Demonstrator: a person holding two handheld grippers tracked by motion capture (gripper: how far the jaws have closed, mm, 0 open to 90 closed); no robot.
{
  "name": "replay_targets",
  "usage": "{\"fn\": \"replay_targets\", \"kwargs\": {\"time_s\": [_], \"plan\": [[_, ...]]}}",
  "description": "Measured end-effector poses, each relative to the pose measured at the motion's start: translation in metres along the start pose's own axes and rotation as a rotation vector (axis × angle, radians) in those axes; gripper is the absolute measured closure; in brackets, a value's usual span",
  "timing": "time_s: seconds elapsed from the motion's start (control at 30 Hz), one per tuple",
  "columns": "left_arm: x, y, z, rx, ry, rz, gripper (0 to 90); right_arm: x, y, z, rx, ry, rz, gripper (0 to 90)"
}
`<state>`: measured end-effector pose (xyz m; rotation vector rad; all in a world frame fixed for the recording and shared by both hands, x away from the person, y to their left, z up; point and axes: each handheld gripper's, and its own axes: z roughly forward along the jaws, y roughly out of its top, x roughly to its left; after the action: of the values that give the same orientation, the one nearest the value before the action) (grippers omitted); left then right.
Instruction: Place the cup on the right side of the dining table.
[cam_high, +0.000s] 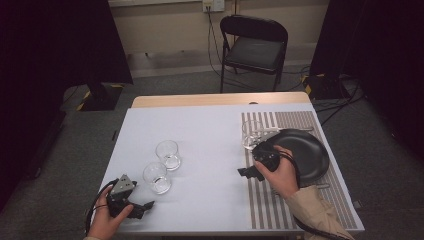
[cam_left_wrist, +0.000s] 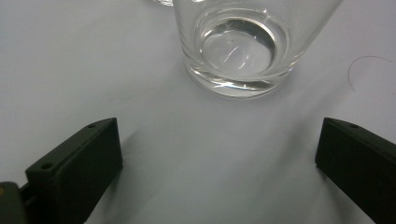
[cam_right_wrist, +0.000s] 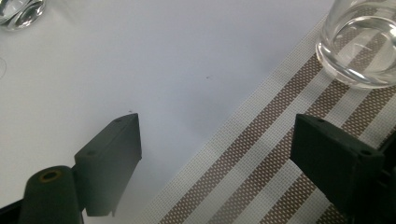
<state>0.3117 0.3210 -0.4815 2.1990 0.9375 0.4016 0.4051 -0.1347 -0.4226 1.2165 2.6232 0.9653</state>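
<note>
Two clear empty glasses stand on the pale table, one (cam_high: 167, 154) farther back and one (cam_high: 157, 176) nearer. My left gripper (cam_high: 145, 207) lies low near the front edge, just left of and in front of the nearer glass. In the left gripper view that glass (cam_left_wrist: 238, 46) stands just ahead of the open left gripper (cam_left_wrist: 219, 135), which holds nothing. A third glass (cam_high: 251, 134) stands on the striped placemat (cam_high: 300, 200) beside a black plate (cam_high: 312, 155). My right gripper (cam_high: 247, 173) hovers at the mat's left edge. It (cam_right_wrist: 218, 128) is open and empty, with the third glass (cam_right_wrist: 364, 51) ahead to the right.
A black folding chair (cam_high: 254, 47) stands behind the table's far edge, with cables on the floor around it. Bare pale tabletop (cam_high: 200, 130) stretches between the two glasses and the mat. Another glass (cam_right_wrist: 18, 11) peeks in at the right gripper view's top left.
</note>
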Motion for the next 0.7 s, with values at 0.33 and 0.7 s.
{"fn": "replay_targets", "kwargs": {"time_s": [0.33,0.7], "plan": [[0.0,0.0,0.0,0.001,-0.001,0.004,0.0,0.003,-0.006,0.002,0.005,0.012,-0.015,15.3],[0.0,0.0,0.0,0.0,-0.003,-0.003,0.0,0.006,-0.012,0.001,0.019,0.022,-0.023,15.3]]}}
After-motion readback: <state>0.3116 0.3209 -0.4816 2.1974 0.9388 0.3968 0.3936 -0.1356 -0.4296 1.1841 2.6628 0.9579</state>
